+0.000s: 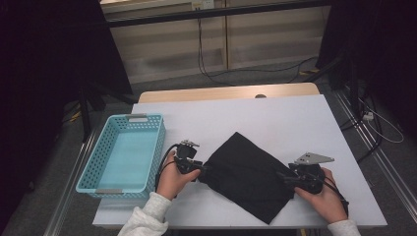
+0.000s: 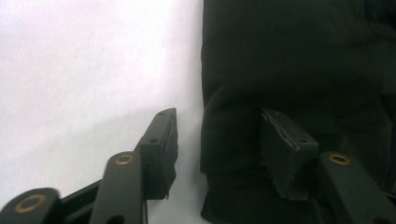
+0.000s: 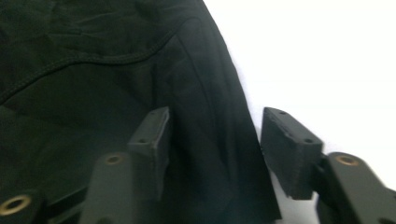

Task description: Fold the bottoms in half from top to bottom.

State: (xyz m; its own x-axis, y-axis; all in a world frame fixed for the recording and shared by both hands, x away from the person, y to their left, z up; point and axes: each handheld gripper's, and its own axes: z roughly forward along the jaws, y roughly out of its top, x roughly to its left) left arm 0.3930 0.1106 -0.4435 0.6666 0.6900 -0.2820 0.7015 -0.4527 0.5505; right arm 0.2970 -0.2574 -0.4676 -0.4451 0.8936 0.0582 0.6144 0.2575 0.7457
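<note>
now your left gripper (image 1: 200,167) and right gripper (image 1: 284,178) straddle opposite edges of the black cloth (image 1: 248,173) on the counter (image 1: 275,118), fingers apart, nothing clamped.

The black cloth (image 1: 248,174) looks matt and softly creased; the basket (image 1: 98,172) is perforated turquoise plastic; the white surface (image 1: 275,115) is smooth.

The table (image 1: 275,118) has a white top with a light wooden edge strip along its far side. Grey floor (image 1: 162,83) surrounds it. Pale wall panels (image 1: 265,37) stand beyond, crossed by a dark horizontal bar (image 1: 211,14). Black cables (image 1: 201,54) hang down the panels and trail across the floor. Dark curtains (image 1: 44,73) flank both sides.
</note>
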